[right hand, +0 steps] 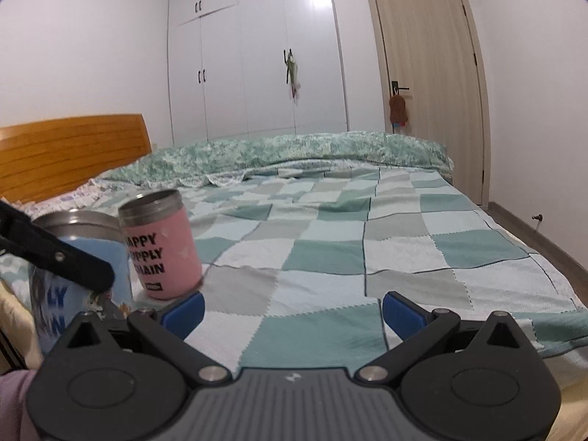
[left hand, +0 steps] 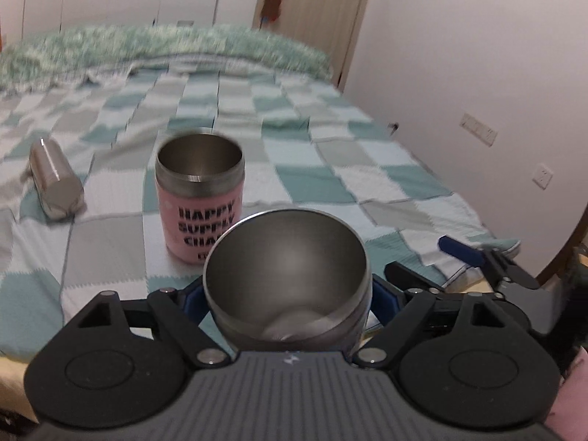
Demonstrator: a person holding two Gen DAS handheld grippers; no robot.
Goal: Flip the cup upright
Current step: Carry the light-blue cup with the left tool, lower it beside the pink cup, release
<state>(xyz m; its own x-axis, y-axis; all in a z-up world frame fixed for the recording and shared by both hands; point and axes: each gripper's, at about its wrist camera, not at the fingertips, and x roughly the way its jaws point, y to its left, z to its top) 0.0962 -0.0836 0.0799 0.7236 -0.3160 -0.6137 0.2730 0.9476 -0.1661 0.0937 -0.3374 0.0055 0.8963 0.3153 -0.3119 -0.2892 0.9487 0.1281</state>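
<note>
My left gripper (left hand: 286,301) is shut on a steel cup with a blue sleeve (left hand: 286,275), held upright with its open mouth up, near the bed's front edge. The same blue cup (right hand: 81,257) shows at the left of the right wrist view with the left gripper's finger across it. A pink cup (left hand: 200,198) printed with black letters stands upright on the bed just beyond; it also shows in the right wrist view (right hand: 161,246). A bare steel cup (left hand: 55,180) lies on its side at the far left. My right gripper (right hand: 292,312) is open and empty over the bedspread.
The checked green and white bedspread (right hand: 367,242) covers the bed. A green quilt (right hand: 294,150) is bunched at the far side. A wooden headboard (right hand: 70,150) is at the left, a wardrobe and a door behind. The right gripper (left hand: 485,257) shows at the bed's right edge.
</note>
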